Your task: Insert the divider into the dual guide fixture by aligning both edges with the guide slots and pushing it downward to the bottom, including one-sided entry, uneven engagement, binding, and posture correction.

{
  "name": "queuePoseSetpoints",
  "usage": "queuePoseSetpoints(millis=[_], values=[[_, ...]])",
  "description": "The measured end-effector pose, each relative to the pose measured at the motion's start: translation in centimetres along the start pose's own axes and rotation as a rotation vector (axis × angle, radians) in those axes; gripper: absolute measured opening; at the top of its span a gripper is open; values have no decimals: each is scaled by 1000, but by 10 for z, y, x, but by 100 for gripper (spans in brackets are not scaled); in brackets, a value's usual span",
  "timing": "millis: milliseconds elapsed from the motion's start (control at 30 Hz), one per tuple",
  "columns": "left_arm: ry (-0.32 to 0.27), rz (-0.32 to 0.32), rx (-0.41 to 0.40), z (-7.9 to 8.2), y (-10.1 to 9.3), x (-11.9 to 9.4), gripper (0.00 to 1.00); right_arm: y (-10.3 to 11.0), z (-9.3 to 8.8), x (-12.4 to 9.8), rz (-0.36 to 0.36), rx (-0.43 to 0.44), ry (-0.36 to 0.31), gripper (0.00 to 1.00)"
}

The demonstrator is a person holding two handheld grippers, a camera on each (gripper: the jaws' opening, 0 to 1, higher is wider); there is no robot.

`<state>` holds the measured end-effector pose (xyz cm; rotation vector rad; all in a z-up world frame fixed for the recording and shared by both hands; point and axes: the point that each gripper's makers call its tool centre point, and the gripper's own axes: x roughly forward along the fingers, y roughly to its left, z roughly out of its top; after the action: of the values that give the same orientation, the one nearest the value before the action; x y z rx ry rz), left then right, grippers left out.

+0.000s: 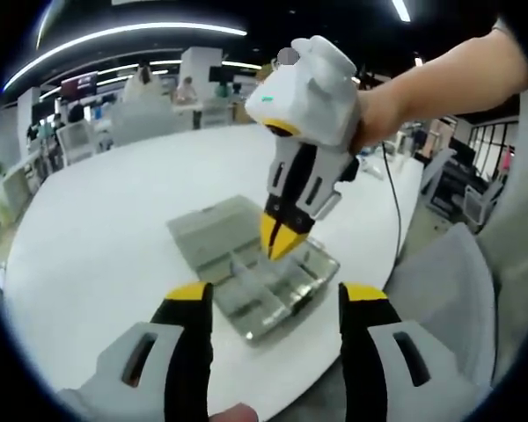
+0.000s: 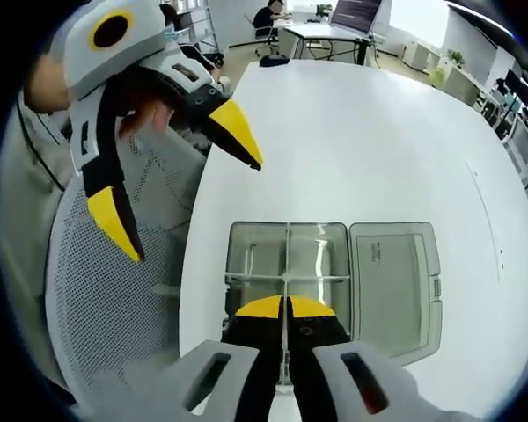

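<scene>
Now, a round white surface (image 1: 114, 229) sits in an open office with ceiling strip lights (image 1: 123, 33) and desks at 12 o'clock. On it lies a clear box (image 2: 286, 255), lid (image 2: 394, 277) flung open beside it. Right hand-held gripper (image 1: 280, 239) tips down over the box, jaws pinched on a thin clear divider (image 2: 286, 264) standing upright in the middle of the tray. Left hand-held gripper (image 1: 275, 303) hangs back at 6 o'clock, jaws spread wide, holding nothing. A mesh chair (image 2: 114, 290) waits alongside.
</scene>
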<state>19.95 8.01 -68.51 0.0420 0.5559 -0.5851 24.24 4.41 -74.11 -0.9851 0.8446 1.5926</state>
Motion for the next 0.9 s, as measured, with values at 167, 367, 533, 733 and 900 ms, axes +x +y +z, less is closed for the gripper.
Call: queuePoseSetpoints(millis=[167, 367, 533, 733, 900], values=[[3, 1, -2, -1, -1, -1, 57, 1, -1, 2, 0, 4, -6, 0], [5, 0, -2, -3, -1, 0, 57, 1, -2, 7, -1, -1, 8, 0], [5, 4, -6, -3, 1, -1, 56, 0, -4, 12, -4, -15, 39, 0], [7, 2, -6, -3, -1, -1, 56, 0, -7, 17, -5, -24, 48, 0], [13, -5, -4, -5, -3, 0, 56, -1, -9, 20, -5, -24, 47, 0]])
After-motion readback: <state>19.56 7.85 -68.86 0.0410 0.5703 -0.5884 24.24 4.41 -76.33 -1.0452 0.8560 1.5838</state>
